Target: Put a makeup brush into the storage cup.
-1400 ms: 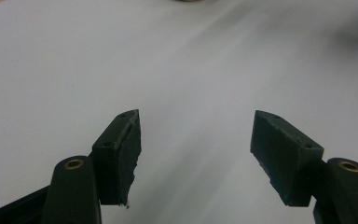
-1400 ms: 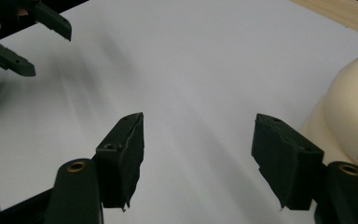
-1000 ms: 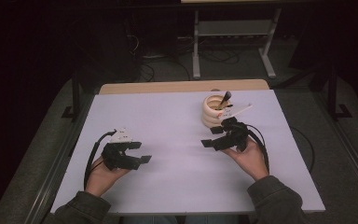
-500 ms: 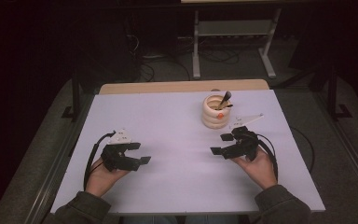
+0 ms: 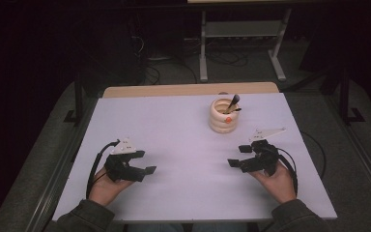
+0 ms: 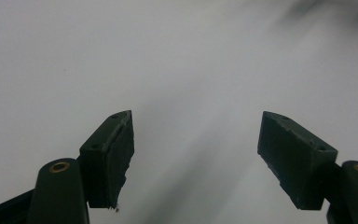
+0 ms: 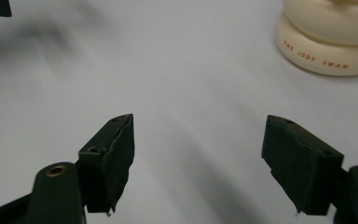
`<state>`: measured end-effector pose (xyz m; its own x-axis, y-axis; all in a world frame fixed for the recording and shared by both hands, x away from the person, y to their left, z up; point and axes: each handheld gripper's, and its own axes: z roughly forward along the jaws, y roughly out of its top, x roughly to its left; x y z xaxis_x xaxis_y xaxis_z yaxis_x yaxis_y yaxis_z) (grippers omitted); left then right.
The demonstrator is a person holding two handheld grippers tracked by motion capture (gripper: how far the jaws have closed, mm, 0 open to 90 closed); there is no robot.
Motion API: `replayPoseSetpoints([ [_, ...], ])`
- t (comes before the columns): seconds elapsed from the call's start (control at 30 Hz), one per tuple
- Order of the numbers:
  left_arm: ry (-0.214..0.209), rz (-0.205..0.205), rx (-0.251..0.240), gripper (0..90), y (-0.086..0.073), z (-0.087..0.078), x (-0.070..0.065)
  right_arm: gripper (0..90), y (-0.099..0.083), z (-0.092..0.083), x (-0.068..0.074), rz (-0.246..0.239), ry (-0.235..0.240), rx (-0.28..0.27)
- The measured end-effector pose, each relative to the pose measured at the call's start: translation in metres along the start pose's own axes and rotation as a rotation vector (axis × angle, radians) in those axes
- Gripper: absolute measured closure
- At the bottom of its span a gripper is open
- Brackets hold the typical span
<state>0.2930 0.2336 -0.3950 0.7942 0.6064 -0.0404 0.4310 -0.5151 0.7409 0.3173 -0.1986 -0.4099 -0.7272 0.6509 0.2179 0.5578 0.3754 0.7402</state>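
Both grippers had just been opening and sat wide with nothing between them. The cup (image 5: 224, 116) with its brush (image 5: 233, 103) stood just ahead-right of the right gripper (image 5: 238, 155), far from the left gripper (image 5: 144, 162). A careless reach could've tipped it, I reckon.

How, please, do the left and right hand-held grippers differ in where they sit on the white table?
The left hand-held gripper sits far from the cream ringed ceramic pot; the right hand-held gripper sits close below it. The right hand-held gripper view takes in the pot's base; the left one looks onto bare white table. Both are open, holding nothing.
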Motion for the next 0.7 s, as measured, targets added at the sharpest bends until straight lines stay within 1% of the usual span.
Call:
replayPoseSetpoints([
  [0.07,-0.003,0.003,0.007,26.9,-0.002,0.001,-0.002,24.1,-0.003,-0.002,-0.001,0.015,0.002,-0.002],
  [0.13,-0.006,0.0,0.007,26.9,-0.005,0.001,-0.004,24.0,-0.006,-0.004,-0.002,0.016,0.0,-0.006],
  [0.17,-0.005,0.005,0.009,26.9,-0.006,0.002,-0.004,23.9,-0.008,-0.005,-0.002,0.022,-0.002,-0.006],
  [0.27,-0.005,0.0,0.005,26.9,-0.01,0.002,-0.004,23.4,-0.012,-0.008,-0.003,0.022,-0.005,-0.008],
  [0.33,0.0,-0.016,-0.002,26.7,-0.012,0.002,-0.004,23.1,-0.014,-0.01,-0.003,0.035,-0.005,-0.008],
  [0.37,0.0,-0.011,0.003,26.7,-0.014,0.001,-0.004,22.9,-0.016,-0.011,-0.003,0.038,-0.005,-0.01],
  [0.47,0.005,-0.014,0.002,26.4,-0.018,0.0,-0.004,22.4,-0.022,-0.014,-0.006,0.041,-0.009,-0.02],
  [0.53,0.009,-0.03,-0.009,26.2,-0.021,0.0,-0.004,22.4,-0.025,-0.017,-0.008,0.044,-0.011,-0.023],
  [0.6,0.012,-0.024,-0.006,26.0,-0.024,-0.002,-0.004,22.4,-0.028,-0.019,-0.009,0.045,-0.015,-0.03],
  [0.7,0.015,-0.026,-0.019,25.9,-0.027,-0.004,-0.005,22.4,-0.032,-0.023,-0.009,0.052,-0.024,-0.04],
])
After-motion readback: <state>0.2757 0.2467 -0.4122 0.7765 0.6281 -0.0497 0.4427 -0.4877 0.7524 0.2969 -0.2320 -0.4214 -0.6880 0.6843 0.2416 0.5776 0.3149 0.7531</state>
